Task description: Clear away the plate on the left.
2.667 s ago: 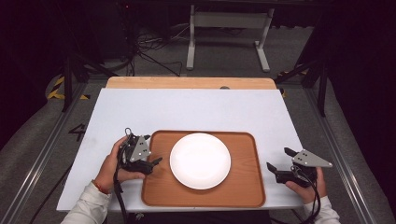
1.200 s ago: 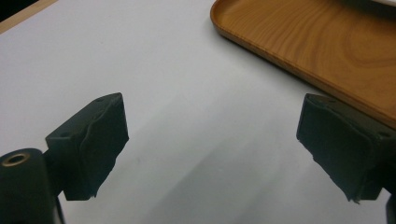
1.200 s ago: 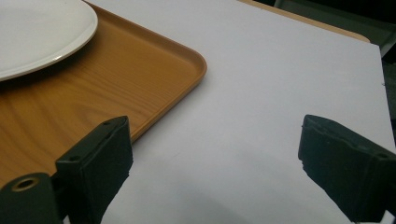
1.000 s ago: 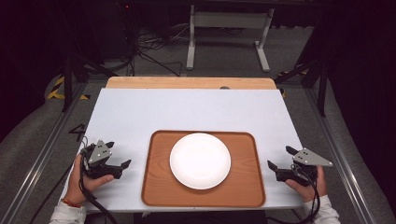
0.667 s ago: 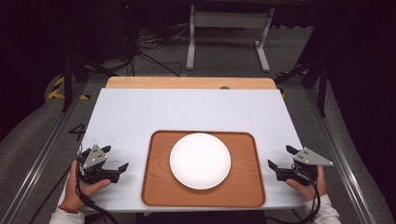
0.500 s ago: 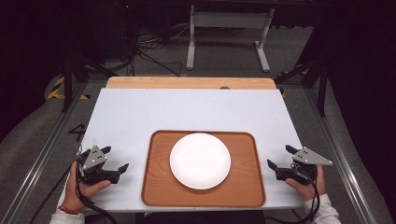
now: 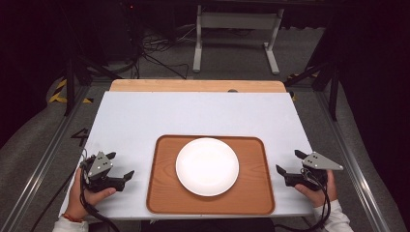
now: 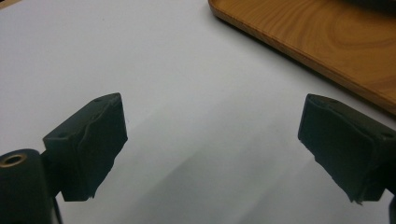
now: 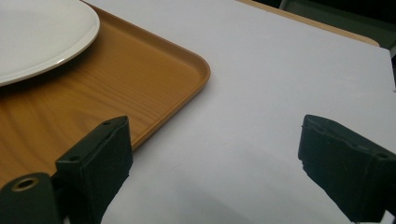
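A wooden tray point(image 7: 251, 193) lies at the front middle of the white table, and a round white plate point(image 7: 207, 166) rests on it. My left gripper point(image 7: 121, 166) is held low over the table left of the tray, open and empty; its own view has the tray's edge point(image 8: 299, 42) at the upper right, beyond the gripper point(image 8: 212, 144). My right gripper point(image 7: 289, 163) hovers to the right of the tray, open too. In the right gripper view the gripper point(image 9: 215, 158) spans bare table, with the tray corner point(image 9: 187, 65) and the plate point(image 9: 42, 28) to the left.
The white table top point(image 7: 203, 113) stretches back to a wooden strip point(image 7: 193, 86) at its far edge. Metal rails run along both sides. Dark floor with cables and a stand's legs point(image 7: 237, 29) lies beyond the table.
My left gripper has pulled away from the tray's left edge, going left and toward the front of the table, and has held still for the last half second. The right gripper has barely moved.
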